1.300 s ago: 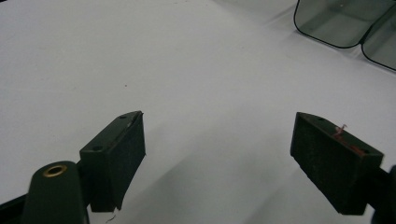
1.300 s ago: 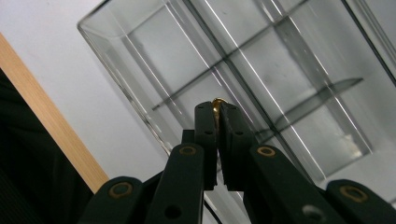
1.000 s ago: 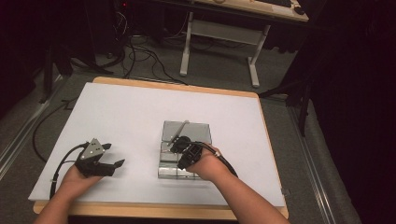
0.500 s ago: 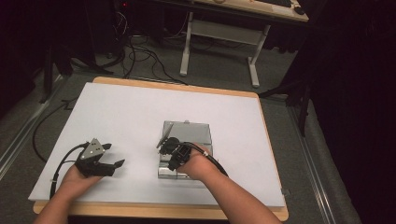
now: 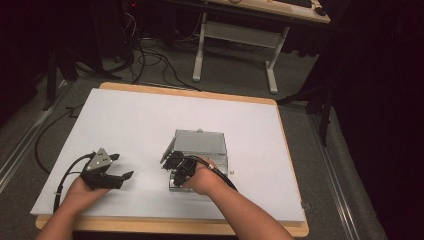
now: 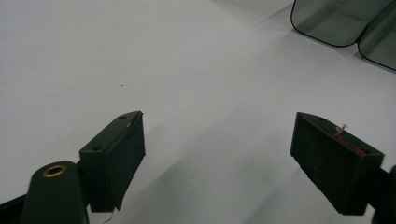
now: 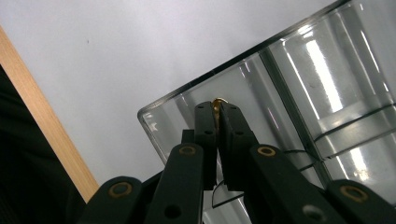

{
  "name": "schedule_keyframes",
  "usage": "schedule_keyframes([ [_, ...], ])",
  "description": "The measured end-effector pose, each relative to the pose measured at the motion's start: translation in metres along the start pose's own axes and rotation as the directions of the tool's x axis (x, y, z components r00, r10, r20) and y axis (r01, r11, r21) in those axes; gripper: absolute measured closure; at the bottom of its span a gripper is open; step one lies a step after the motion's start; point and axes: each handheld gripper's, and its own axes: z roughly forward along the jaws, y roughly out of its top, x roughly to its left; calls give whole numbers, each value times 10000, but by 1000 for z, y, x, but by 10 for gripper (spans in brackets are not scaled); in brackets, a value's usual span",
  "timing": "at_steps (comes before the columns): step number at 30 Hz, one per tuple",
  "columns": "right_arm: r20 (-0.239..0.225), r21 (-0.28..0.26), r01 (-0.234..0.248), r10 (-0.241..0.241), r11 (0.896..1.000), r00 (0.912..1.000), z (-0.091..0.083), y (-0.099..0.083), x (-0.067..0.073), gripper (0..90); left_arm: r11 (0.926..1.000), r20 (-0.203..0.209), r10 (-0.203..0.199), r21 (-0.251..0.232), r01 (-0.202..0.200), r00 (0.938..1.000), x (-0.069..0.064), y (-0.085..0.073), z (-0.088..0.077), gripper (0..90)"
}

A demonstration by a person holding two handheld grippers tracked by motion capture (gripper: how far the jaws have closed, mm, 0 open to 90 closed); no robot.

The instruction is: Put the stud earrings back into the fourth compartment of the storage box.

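A clear plastic compartment box (image 5: 200,144) lies open on the white tabletop (image 5: 140,120), right of the middle. My right gripper (image 5: 169,162) hangs over the box's near left corner, shut on a small brass-coloured piece (image 7: 218,101) that peeks out past its fingertips. In the right gripper view the gripper (image 7: 217,114) is above a corner compartment of the box (image 7: 299,88); I cannot tell whether the piece touches the bottom. My left gripper (image 5: 122,166) rests low at the table's near left, open and holding nothing (image 6: 219,154). The box's rounded edge (image 6: 341,23) shows far off.
The table's wooden rim (image 5: 170,227) runs along the near side and shows as a strip (image 7: 42,121) in the right gripper view. A white desk frame (image 5: 235,45) and floor cables (image 5: 150,55) lie beyond the far edge. A tiny speck (image 5: 232,173) sits right of the box.
My right gripper has moved left across the box to its near left corner, still shut. The left gripper has stayed in place, open.
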Motion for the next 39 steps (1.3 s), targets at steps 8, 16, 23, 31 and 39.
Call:
schedule_keyframes([
  [8,-3,35,-54,54,10000,10000,5,-2,-2,871,10000,3,-2,12,2,10000,0,0,0,184],
  [16,-98,-25,-59,59,10000,9999,4,-3,-2,803,10000,13,-4,16,4,10000,0,0,0,184],
  [23,-6,-498,-184,184,9986,9998,-19,-10,-6,790,10000,7,-2,7,2,10000,0,0,0,184],
  [31,311,-509,-835,851,9952,9959,-43,-39,-21,798,10000,2,27,13,-27,10000,0,0,0,184],
  [39,539,-726,-1554,1594,9852,9857,-62,-78,-41,811,10000,-76,41,13,-41,10000,-1,0,0,184],
])
